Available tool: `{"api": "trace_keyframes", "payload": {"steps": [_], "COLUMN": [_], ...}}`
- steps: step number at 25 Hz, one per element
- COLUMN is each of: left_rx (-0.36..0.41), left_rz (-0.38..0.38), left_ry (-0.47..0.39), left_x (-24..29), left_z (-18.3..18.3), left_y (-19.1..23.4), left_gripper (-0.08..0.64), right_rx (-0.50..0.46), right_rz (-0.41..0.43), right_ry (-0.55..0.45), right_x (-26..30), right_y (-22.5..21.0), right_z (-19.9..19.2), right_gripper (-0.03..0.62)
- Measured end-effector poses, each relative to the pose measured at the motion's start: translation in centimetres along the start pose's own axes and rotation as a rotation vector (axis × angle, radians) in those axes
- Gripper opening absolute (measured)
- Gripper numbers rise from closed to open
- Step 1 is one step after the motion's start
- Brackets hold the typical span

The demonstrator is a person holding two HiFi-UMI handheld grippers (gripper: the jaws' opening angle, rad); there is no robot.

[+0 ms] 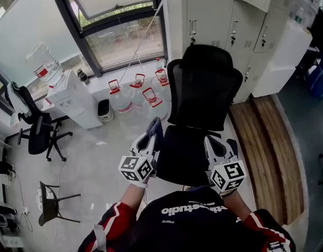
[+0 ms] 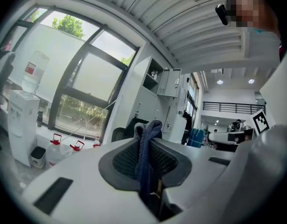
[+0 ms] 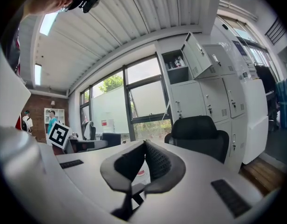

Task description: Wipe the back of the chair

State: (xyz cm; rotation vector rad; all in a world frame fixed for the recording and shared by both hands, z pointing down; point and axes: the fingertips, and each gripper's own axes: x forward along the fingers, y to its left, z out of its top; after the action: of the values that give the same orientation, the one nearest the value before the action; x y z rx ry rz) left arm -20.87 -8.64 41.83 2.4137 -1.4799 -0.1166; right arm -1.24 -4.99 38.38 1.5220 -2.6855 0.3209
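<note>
Chair back [image 1: 204, 83], black mesh with a separate headrest on top, stands upright in the middle of the head view. It faces the person and is not touched by either gripper. Its black seat [image 1: 182, 154] juts toward the person, and both grippers are held low over the seat's near edge, well short of the back.

The left gripper [image 1: 155, 126] sits at the seat's left front corner with its jaws clamped on a blue-grey cloth [image 2: 144, 155]. In the left gripper view the cloth sticks up in a fold above the jaw tips and runs down between the pads. The right gripper [image 3: 144, 147] is by the seat's right side. Its jaws meet at the tips with nothing between them, and its own view looks across at the chair from the front.

Behind the chair a bank of pale lockers [image 1: 232, 20] lines the wall. To the left, several water jugs [image 1: 135, 96] with red handles stand on the grey floor under a large window [image 1: 125, 38]. Further left are a small black bin [image 1: 104, 109] and a white water dispenser [image 1: 72, 98] carrying an upturned bottle [image 1: 43, 64]. A second office chair [image 1: 38, 127] stands by the left edge. A strip of wooden floor [image 1: 266, 146] runs along the right.
</note>
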Motion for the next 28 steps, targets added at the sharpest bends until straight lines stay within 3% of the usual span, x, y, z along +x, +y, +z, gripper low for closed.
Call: {"api": "trace_keyframes", "payload": {"steps": [9, 15, 21, 28], "left_rx": [0.069, 0.098, 0.119, 0.095], "left_rz": [0.071, 0.151, 0.226, 0.311], "left_ry": [0.042, 0.066, 0.109, 0.145], "left_x": [20.0, 31.6, 39.2, 44.8], "left_z": [1.2, -1.2, -5.0, -6.1], "left_y": [5.3, 10.7, 16.1, 20.8], "left_gripper": [0.06, 0.06, 0.06, 0.06], "right_rx": [0.047, 0.083, 0.099, 0.104], "right_rz": [-0.014, -0.044, -0.099, -0.153], "right_ry": [0.008, 0.018, 0.036, 0.064], "right_x": [7.0, 9.4, 10.3, 10.7], "right_y": [-13.3, -20.0, -23.8, -26.7], "right_z": [1.1, 0.5, -1.0, -2.0], "right_gripper": [0.014, 0.014, 0.014, 0.014]}}
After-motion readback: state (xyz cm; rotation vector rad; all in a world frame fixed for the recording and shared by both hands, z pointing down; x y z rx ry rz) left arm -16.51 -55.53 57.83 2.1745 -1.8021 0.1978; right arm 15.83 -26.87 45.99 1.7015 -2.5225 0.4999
